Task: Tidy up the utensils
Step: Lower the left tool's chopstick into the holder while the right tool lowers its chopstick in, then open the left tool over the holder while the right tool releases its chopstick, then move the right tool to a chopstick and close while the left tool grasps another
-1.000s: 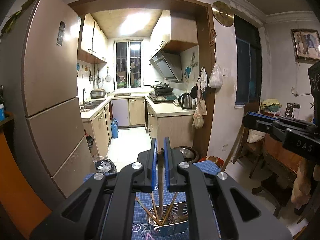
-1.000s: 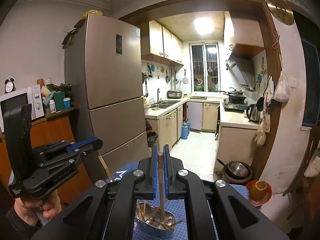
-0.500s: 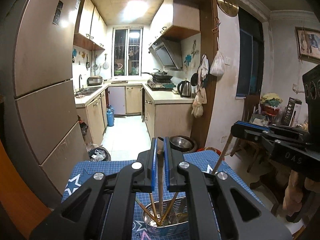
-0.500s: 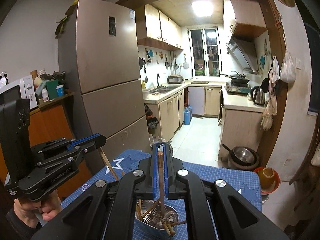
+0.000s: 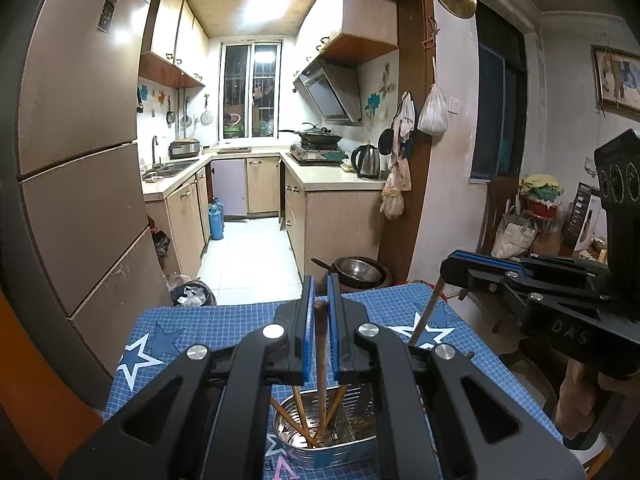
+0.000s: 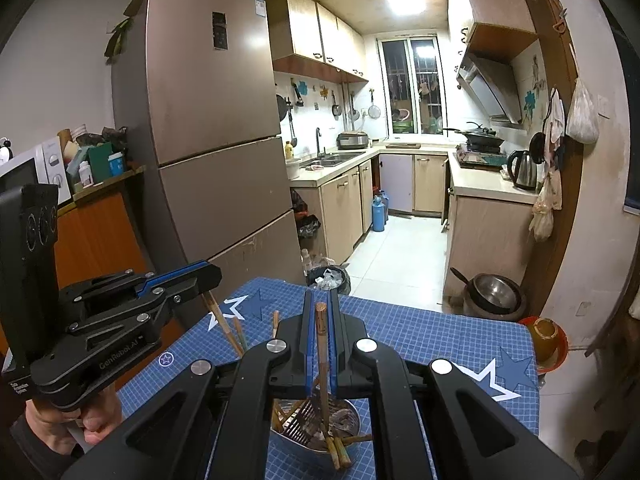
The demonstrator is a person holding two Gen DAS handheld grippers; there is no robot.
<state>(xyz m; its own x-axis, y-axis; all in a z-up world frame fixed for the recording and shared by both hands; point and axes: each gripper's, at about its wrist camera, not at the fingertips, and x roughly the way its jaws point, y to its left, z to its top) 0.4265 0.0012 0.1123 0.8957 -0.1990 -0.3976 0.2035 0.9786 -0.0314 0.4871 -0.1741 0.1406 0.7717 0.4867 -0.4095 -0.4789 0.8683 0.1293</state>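
Observation:
A metal utensil holder [image 5: 352, 446] with several wooden chopsticks stands on the blue star-patterned table [image 5: 224, 324]. My left gripper [image 5: 320, 285] is shut on an upright chopstick [image 5: 320, 344] whose lower end reaches down into the holder. In the right wrist view, my right gripper [image 6: 319, 300] is shut on another upright chopstick [image 6: 321, 328], its lower end down among the sticks in the holder [image 6: 354, 416]. Each gripper shows in the other's view: the right gripper [image 5: 450, 266] with its slanted chopstick [image 5: 424, 320], the left gripper [image 6: 210, 276] with its chopstick [image 6: 222, 322].
A tall brown fridge [image 6: 208, 128] stands left of the table. Beyond the table's far edge lie a trash bin [image 6: 328, 278] and a steel bowl [image 6: 494, 292] on the floor. An orange bowl [image 6: 544, 336] sits past the right table edge. A hand [image 6: 96, 412] holds the left gripper.
Both grippers have sunk toward the table with their chopsticks, tilting down. More of the blue table and the holder is in view, and the chopsticks' lower ends are lower in the holder.

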